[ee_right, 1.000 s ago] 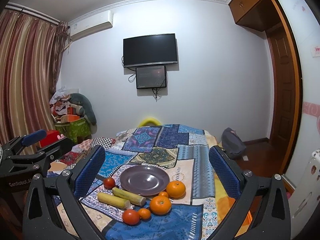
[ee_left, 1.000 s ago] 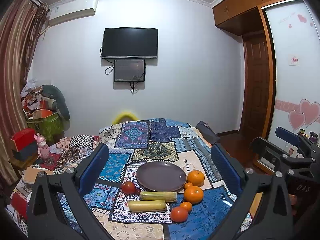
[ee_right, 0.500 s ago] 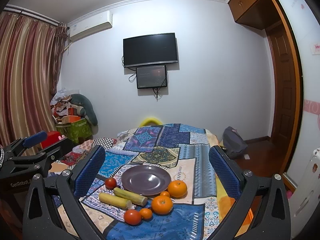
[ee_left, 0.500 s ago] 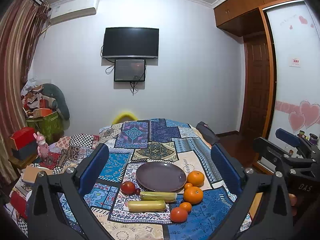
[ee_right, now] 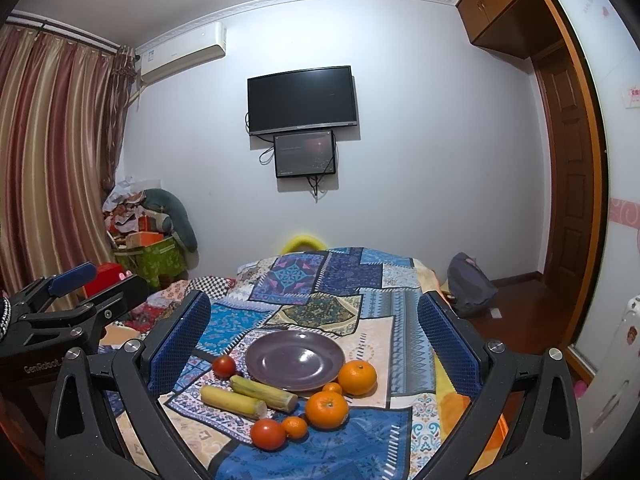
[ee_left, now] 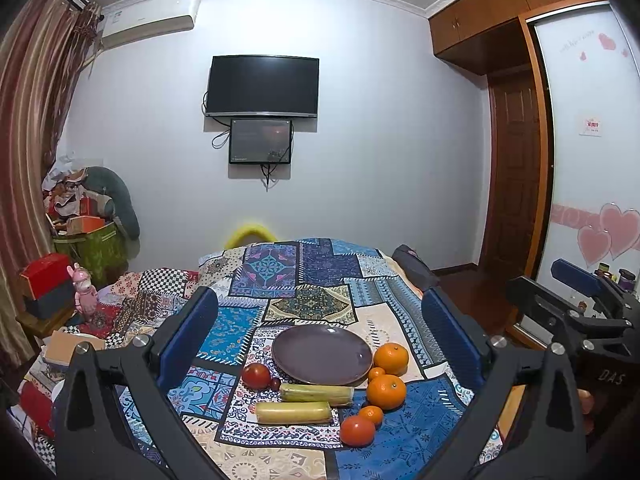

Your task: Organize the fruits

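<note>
Left gripper and right gripper both spread wide, holding nothing. The fruit sits on the quilt around the near rim of the plate, ahead of and framed between both finger pairs, well apart from them.

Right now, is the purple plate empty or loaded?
Empty: the purple plate shows bare; the oranges and tomatoes lie beside it.
</note>
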`<action>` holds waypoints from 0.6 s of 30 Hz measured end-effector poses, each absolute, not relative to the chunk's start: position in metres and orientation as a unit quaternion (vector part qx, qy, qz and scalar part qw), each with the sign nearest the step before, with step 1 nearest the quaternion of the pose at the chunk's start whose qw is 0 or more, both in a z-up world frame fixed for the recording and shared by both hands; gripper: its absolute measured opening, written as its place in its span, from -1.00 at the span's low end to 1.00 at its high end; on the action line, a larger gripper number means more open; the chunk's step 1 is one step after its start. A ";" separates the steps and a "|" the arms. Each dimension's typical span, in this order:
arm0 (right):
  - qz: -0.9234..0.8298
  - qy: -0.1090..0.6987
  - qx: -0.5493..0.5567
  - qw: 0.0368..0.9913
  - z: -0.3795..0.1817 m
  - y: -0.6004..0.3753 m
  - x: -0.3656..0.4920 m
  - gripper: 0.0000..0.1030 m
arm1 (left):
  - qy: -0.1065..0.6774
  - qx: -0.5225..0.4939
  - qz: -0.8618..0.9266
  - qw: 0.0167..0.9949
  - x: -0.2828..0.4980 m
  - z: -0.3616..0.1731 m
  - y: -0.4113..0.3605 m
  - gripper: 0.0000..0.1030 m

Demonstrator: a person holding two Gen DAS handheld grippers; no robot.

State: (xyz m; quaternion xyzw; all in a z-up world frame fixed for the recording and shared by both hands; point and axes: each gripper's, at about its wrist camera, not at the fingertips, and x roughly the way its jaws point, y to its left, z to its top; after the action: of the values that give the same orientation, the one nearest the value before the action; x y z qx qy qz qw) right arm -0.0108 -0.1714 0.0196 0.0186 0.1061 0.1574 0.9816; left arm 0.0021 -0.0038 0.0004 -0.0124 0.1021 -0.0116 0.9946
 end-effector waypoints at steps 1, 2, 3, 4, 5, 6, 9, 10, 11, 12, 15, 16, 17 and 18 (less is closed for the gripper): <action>0.158 0.106 0.018 0.982 0.019 -0.172 -0.010 1.00 | 0.102 -0.012 -0.012 0.995 0.002 0.000 -0.004 1.00; 0.158 0.106 0.018 0.982 0.019 -0.172 -0.010 1.00 | 0.102 -0.013 -0.012 0.995 0.002 0.000 -0.004 1.00; 0.158 0.106 0.018 0.982 0.019 -0.172 -0.010 1.00 | 0.102 -0.013 -0.012 0.995 0.002 0.000 -0.003 1.00; 0.158 0.106 0.019 0.982 0.019 -0.172 -0.010 1.00 | 0.102 -0.013 -0.012 0.995 0.002 0.000 -0.003 1.00; 0.158 0.106 0.019 0.982 0.019 -0.172 -0.010 1.00 | 0.102 -0.013 -0.012 0.995 0.002 0.000 -0.003 1.00; 0.158 0.106 0.019 0.982 0.019 -0.172 -0.010 1.00 | 0.103 -0.013 -0.014 0.995 0.002 0.000 -0.004 1.00; 0.157 0.109 0.019 0.981 0.018 -0.172 -0.009 1.00 | 0.103 -0.013 -0.016 0.994 0.003 -0.001 -0.003 1.00; 0.156 0.110 0.018 0.981 0.018 -0.172 -0.008 1.00 | 0.103 -0.013 -0.016 0.994 0.003 0.000 -0.004 1.00; 0.156 0.113 0.017 0.981 0.017 -0.172 -0.007 1.00 | 0.104 -0.012 -0.015 0.994 0.004 -0.001 -0.005 1.00; 0.156 0.115 0.016 0.981 0.016 -0.172 -0.005 1.00 | 0.105 -0.011 -0.014 0.994 0.004 -0.001 -0.004 1.00; 0.157 0.124 0.016 0.980 0.013 -0.174 -0.001 1.00 | 0.115 -0.004 -0.009 0.993 0.010 -0.004 -0.007 1.00; 0.158 0.128 0.017 0.979 0.011 -0.175 0.001 0.99 | 0.120 -0.003 -0.009 0.993 0.012 -0.005 -0.007 0.96; 0.157 0.131 0.018 0.979 0.010 -0.176 0.003 0.96 | 0.125 -0.002 -0.011 0.992 0.014 -0.007 -0.008 0.92; 0.155 0.134 0.018 0.979 0.008 -0.177 0.004 0.93 | 0.132 -0.002 -0.013 0.991 0.017 -0.009 -0.009 0.84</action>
State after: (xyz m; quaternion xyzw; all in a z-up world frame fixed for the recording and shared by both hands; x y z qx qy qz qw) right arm 0.0045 -0.1769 0.0084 0.0178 0.1340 0.1548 0.9787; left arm 0.0174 -0.0094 -0.0088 -0.0019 0.1319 -0.0131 0.9912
